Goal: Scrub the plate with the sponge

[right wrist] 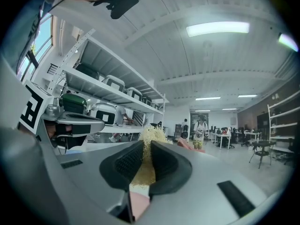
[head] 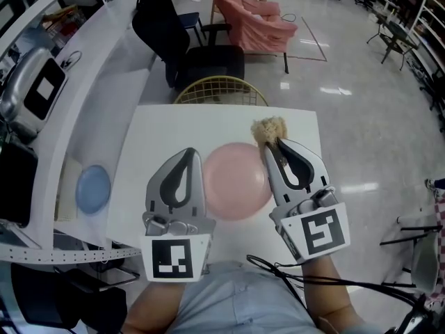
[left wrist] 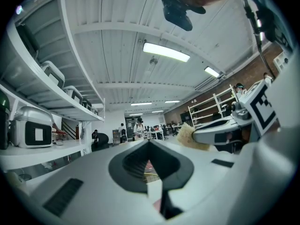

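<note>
A pink plate (head: 236, 179) lies at the middle of the white table (head: 160, 131). My right gripper (head: 268, 146) is over the plate's far right rim, shut on a pale yellow fibrous sponge (head: 268, 129) that sticks out past its tips. In the right gripper view the sponge (right wrist: 148, 142) is pinched between the dark pads, with a bit of pink plate (right wrist: 139, 205) below. My left gripper (head: 192, 153) hovers at the plate's left edge, jaws together with nothing in them. The left gripper view shows its own shut jaws (left wrist: 150, 144) and the sponge (left wrist: 186, 136) off to the right.
A blue plate (head: 92, 188) rests on the side counter at left, near a silver appliance (head: 35, 89). Beyond the table's far edge stand a gold wire chair (head: 219, 91), a black chair (head: 167, 26) and a pink-draped chair (head: 254, 19).
</note>
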### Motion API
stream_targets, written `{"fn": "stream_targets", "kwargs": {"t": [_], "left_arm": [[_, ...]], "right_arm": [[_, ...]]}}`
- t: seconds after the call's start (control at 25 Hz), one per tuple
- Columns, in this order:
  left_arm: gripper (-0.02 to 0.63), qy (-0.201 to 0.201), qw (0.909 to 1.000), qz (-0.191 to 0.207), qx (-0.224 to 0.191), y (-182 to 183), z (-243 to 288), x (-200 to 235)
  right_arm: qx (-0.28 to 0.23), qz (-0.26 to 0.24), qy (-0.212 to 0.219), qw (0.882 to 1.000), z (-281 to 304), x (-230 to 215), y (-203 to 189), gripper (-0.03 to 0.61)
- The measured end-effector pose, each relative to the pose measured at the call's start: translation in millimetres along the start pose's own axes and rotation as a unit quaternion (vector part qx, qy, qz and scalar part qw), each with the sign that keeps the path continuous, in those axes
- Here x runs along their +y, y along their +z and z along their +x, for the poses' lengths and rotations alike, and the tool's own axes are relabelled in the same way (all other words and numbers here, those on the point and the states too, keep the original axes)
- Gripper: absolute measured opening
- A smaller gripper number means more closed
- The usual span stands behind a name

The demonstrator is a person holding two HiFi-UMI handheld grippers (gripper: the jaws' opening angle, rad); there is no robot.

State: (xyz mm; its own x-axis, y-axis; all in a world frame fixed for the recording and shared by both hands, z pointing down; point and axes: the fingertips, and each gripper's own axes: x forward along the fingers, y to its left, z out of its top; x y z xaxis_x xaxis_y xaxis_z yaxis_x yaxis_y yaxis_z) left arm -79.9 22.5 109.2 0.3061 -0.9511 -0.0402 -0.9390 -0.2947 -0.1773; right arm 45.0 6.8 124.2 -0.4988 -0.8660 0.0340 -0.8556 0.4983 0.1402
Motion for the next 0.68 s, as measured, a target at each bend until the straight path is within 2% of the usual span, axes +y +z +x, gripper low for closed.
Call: {"fn": "stream_targets", "kwargs": {"t": [0.16,0.36,0.68], "left_arm": [[0.014,-0.003,1.0,0.0,0.0,0.5,0.9,0.6],[0.014,-0.006,1.0,0.0,0.005,-3.2,1.4,1.7],[0.014,-0.009,0.9999,0.0,0.006,-4.4,3.3,-0.8]], "right_arm": [[0.003,0.002,-0.003,1.0,1.8,-0.2,1.3,0.055],[-0.022,-0.003,0.004,1.0,4.6,3.2,6.1,0.055],[-0.002,0.003,0.001,1.0,3.6,1.9,-0.3,0.055]]}}
